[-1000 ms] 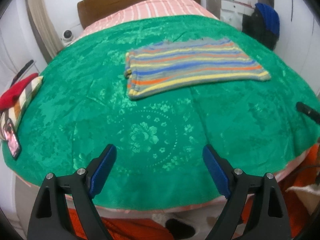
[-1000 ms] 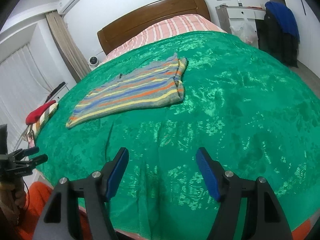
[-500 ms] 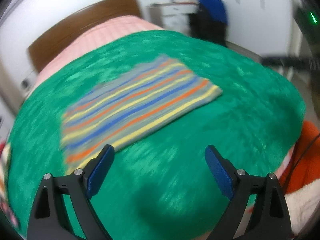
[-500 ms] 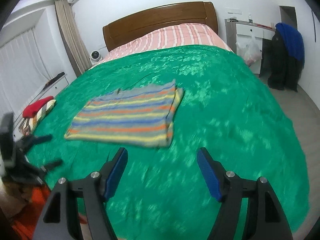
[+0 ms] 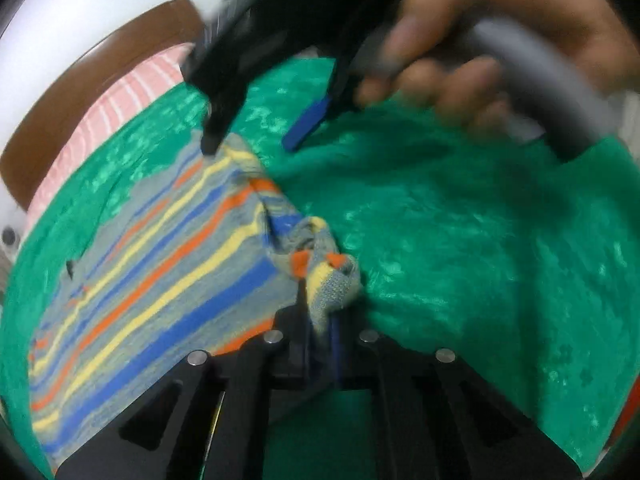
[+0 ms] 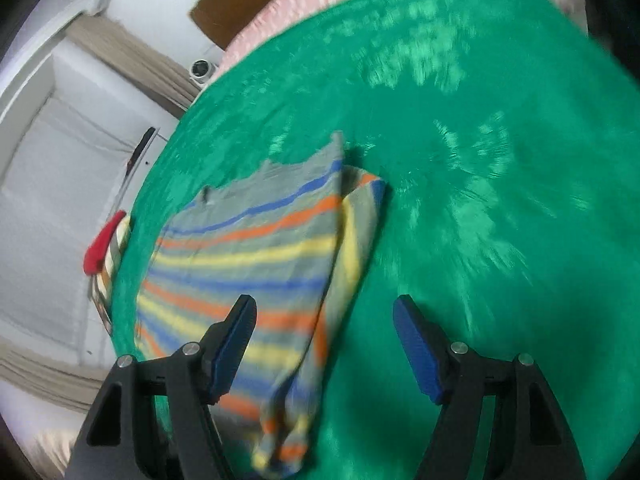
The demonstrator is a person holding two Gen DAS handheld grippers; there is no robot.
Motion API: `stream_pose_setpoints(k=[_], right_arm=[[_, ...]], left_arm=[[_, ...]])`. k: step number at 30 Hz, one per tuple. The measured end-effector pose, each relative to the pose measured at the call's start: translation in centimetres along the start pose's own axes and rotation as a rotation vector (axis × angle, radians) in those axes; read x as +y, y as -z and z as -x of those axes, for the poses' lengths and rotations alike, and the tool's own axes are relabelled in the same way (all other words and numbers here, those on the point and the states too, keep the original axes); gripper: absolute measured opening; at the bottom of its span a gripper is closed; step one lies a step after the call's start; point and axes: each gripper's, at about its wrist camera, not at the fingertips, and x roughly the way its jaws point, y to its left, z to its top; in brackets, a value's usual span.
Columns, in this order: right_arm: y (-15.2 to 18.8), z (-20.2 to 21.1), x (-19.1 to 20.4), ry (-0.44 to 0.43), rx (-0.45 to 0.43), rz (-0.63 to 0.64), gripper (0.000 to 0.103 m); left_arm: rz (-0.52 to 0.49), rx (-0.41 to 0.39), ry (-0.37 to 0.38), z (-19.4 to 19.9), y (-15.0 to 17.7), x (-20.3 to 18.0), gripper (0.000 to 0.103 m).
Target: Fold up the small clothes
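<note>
On green blanket [image 5: 460, 240], 1 striped garment [image 5: 160, 272], 2 grippers: left gripper [image 5: 320, 320], right gripper [image 6: 324, 344]

Each claw is a black plastic frame with triangular cut-outs in its arms, round silver screws at the joints and flat blue pads on the inner faces of its fingers. On the left claw [image 5: 320, 328] four screws show in a row across the frame, and on the right claw [image 6: 324, 344] two sit on each arm. The right claw also appears blurred in the left view, with a curved grey handle [image 5: 532, 76] and a bare hand [image 5: 500, 36] with no sleeve in sight.
</note>
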Motion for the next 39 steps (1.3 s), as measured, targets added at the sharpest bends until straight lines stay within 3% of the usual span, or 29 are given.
stream_pose_setpoints(k=[2, 4, 9, 13, 19, 23, 24, 25, 26, 28, 30, 32, 35, 37, 38, 39], right_arm=[[-1.2, -2.6, -0.6, -0.033, 0.024, -0.032, 0.058], [-2.3, -4.1, 0.0, -0.038, 0.014, -0.023, 0.012], [-3.6, -2.8, 7.5, -0.067, -0.045, 0.119, 0.012], [-4.0, -3.7, 14.8, -0.112, -0.04, 0.227, 0.012], [-3.3, -12.7, 24.8, -0.123, 0.033, 0.323, 0.012], [-2.0, -19.1, 28.9, -0.09, 0.082, 0.334, 0.012], [-1.9, -20.1, 29.3, -0.09, 0.081, 0.326, 0.013], [-1.8, -21.0, 29.4, -0.094, 0.077, 0.304, 0.02], [-1.7, -21.8, 29.3, -0.124, 0.07, 0.256, 0.022], [-1.7, -22.1, 28.6, -0.184, 0.049, 0.153, 0.043], [-1.4, -20.6, 27.7, -0.227, 0.022, 0.096, 0.043], [-0.5, -17.4, 26.9, -0.214, -0.016, 0.133, 0.043], [1.5, -12.7, 26.4, -0.114, -0.028, 0.277, 0.043], [4.0, -10.6, 26.9, -0.051, 0.009, 0.394, 0.043], [5.7, -10.0, 27.2, -0.038, 0.035, 0.453, 0.043], [7.1, -9.9, 27.3, -0.024, 0.051, 0.494, 0.043]], left_arm=[[0.057, -0.027, 0.04, 0.7, 0.2, 1.1, 0.004], [0.136, -0.06, 0.06, 2.3, 0.7, 2.9, 0.004], [0.422, -0.162, 0.081, 8.5, 3.4, 10.5, 0.004], [0.552, -0.18, 0.031, 12.5, 7.9, 15.8, 0.004], [0.788, -0.119, -0.057, 14.3, 15.6, 23.1, 0.004], [0.862, -0.069, -0.082, 13.7, 19.0, 25.4, 0.007], [0.866, -0.04, -0.085, 13.2, 19.3, 26.0, 0.012], [0.873, -0.003, -0.092, 12.8, 19.8, 26.3, 0.025], [0.883, 0.023, -0.104, 12.5, 20.1, 26.5, 0.047], [0.923, 0.03, -0.118, 13.6, 21.1, 26.9, 0.066], [0.961, -0.029, -0.075, 15.8, 22.2, 27.4, 0.068], [0.972, -0.067, -0.05, 17.3, 23.0, 27.8, 0.068], [0.961, -0.109, -0.046, 17.9, 22.5, 28.0, 0.071], [0.931, -0.096, -0.063, 16.1, 20.7, 28.3, 0.07], [0.915, -0.076, -0.082, 15.2, 20.2, 28.2, 0.065], [0.906, -0.012, -0.127, 13.7, 20.0, 28.1, 0.052]])
